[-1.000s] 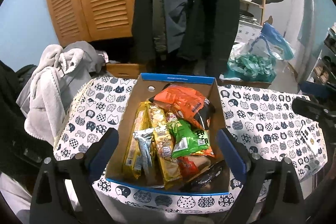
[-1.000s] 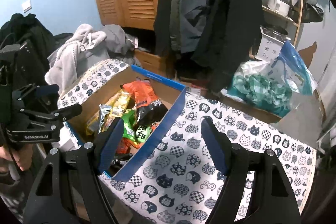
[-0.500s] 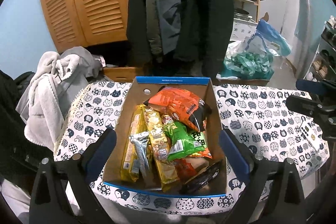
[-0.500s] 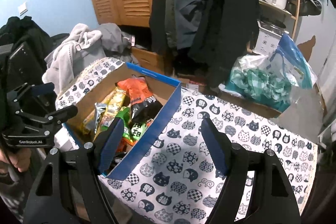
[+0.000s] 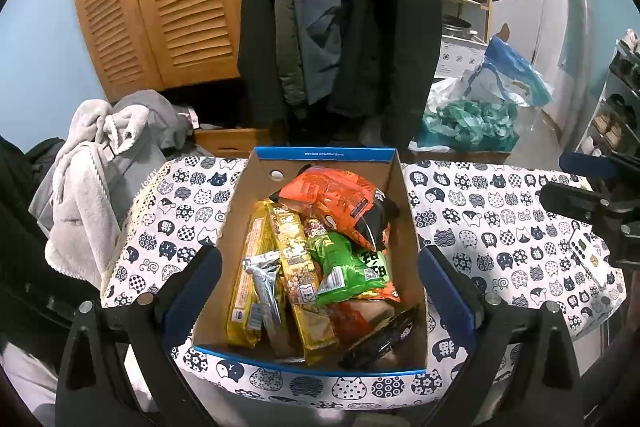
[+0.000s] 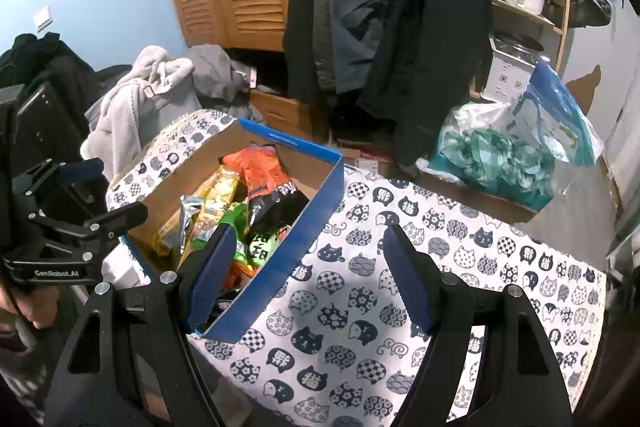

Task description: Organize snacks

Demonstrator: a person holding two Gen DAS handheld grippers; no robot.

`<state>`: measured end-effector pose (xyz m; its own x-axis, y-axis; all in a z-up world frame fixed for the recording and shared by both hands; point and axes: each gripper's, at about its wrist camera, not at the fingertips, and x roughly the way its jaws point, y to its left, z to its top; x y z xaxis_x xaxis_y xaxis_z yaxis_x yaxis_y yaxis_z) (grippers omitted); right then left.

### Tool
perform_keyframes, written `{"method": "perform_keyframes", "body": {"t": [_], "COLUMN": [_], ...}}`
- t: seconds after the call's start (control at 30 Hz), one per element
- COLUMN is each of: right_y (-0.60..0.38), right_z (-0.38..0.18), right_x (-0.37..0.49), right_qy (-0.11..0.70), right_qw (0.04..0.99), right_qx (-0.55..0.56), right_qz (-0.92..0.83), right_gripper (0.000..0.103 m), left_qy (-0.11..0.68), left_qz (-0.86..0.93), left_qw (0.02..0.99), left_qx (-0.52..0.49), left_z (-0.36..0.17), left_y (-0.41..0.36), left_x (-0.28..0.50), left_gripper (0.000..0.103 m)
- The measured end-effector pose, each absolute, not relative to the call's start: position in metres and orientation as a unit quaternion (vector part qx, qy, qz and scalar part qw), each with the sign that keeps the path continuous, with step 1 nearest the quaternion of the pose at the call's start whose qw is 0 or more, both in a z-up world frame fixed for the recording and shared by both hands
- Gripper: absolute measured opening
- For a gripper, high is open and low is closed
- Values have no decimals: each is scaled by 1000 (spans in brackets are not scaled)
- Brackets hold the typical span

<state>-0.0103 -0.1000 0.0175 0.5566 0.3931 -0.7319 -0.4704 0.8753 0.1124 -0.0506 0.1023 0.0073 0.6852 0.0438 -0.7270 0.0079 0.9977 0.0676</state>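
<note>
Fingers of the left gripper [image 5: 320,291] stand wide apart with nothing between the blue pads, flanking the near end of the open cardboard box with blue rim [image 5: 326,155]. The right gripper [image 6: 308,279] is likewise spread wide and empty, its left pad over the box's near corner, its right pad over the cat-patterned cloth surface [image 6: 400,287]. The box sits on that surface and is packed with snacks — a crinkled orange-and-black bag [image 5: 340,203] at 12 o'clock, a bright green packet [image 5: 344,263] at centre, long yellow wrapped packs [image 5: 250,283] toward 9 o'clock, a silver foil pouch [image 5: 266,287] lying on them, and a black wrapper [image 5: 380,339] at 5 o'clock.
</note>
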Motion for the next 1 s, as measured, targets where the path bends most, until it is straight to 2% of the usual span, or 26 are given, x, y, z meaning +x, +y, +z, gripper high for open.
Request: {"method": "perform_keyframes", "body": {"t": [1.0], "right_y": [-101], "right_z": [17], "right_x": [-10], "right_qy": [402], "right_qw": [882], "right_qx": [-46], "right_qz": [243], "right_gripper": [76], "left_qy": [399], "left_qz": [23], "left_qw": [916], "left_qx": [46], "left_z": [9], "left_y": [101], "left_x": [-49], "left_gripper": [99]}}
